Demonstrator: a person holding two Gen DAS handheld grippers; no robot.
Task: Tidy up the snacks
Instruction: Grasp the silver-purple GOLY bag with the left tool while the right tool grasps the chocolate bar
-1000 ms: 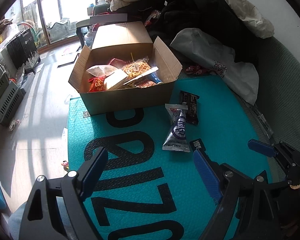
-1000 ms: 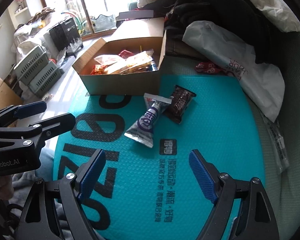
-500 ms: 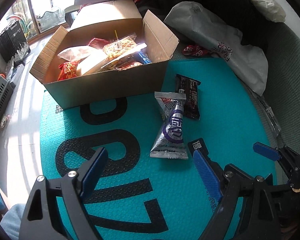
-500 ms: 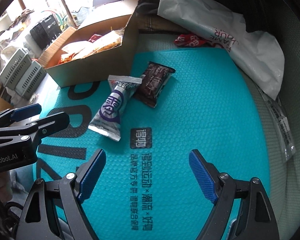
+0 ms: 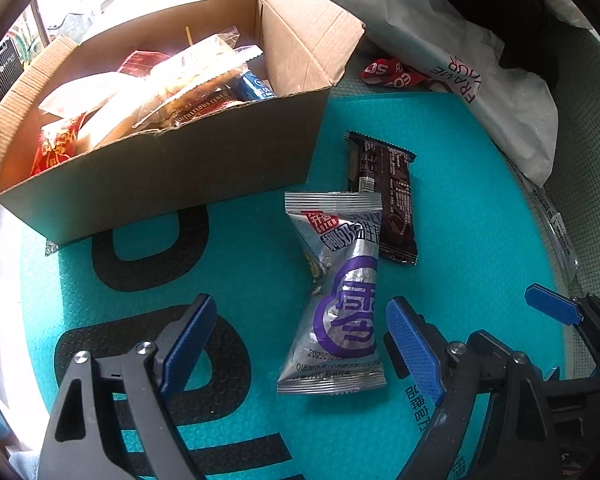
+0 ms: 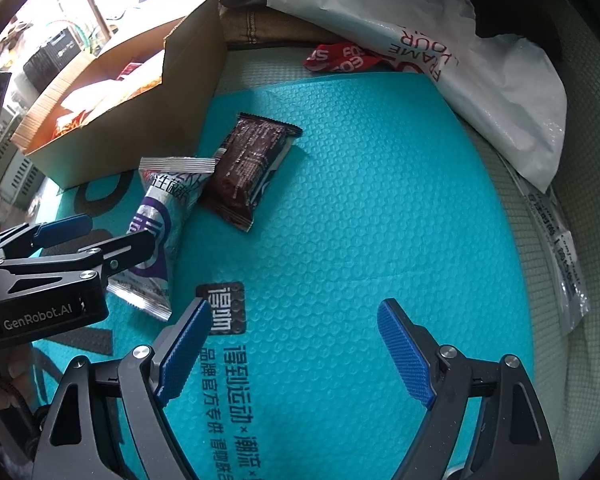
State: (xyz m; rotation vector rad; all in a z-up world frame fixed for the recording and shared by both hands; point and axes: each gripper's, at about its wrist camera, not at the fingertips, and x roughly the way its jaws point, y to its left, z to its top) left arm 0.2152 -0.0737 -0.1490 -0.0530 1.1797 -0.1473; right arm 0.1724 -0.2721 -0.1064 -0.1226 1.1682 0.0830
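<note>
A: What is seen ahead of the left gripper (image 5: 300, 344)?

B: To its far left the cardboard box (image 5: 172, 176) is found, already stocked with packets. Just ahead of the gap between the blue pads, toward the right pad, the silver-and-purple packet (image 5: 340, 304) lies flat on the teal mat (image 5: 460, 240). The jaws are spread, having just been narrowed a little, and nothing is pressed by them; the packet's lower end lies close beside the right pad (image 5: 414, 354).

A: And further right?

B: Beyond the silver packet the dark brown bar (image 5: 384, 196) is laid, its edge overlapped by the silver one. The right gripper (image 6: 296, 344) is held released over bare mat, with the bar ahead and to the left of it, well apart.

A: How should the pickup be done well?

B: The silver packet should probably be taken first, since it is lying on top. It should be straddled across its narrow width near the middle, so that it is not left drooping. The pads should be lowered to the mat before being closed, because a thin foil edge is easily slipped over. The bar could then be reached by the right gripper once it is uncovered, and both carried to the box.
</note>
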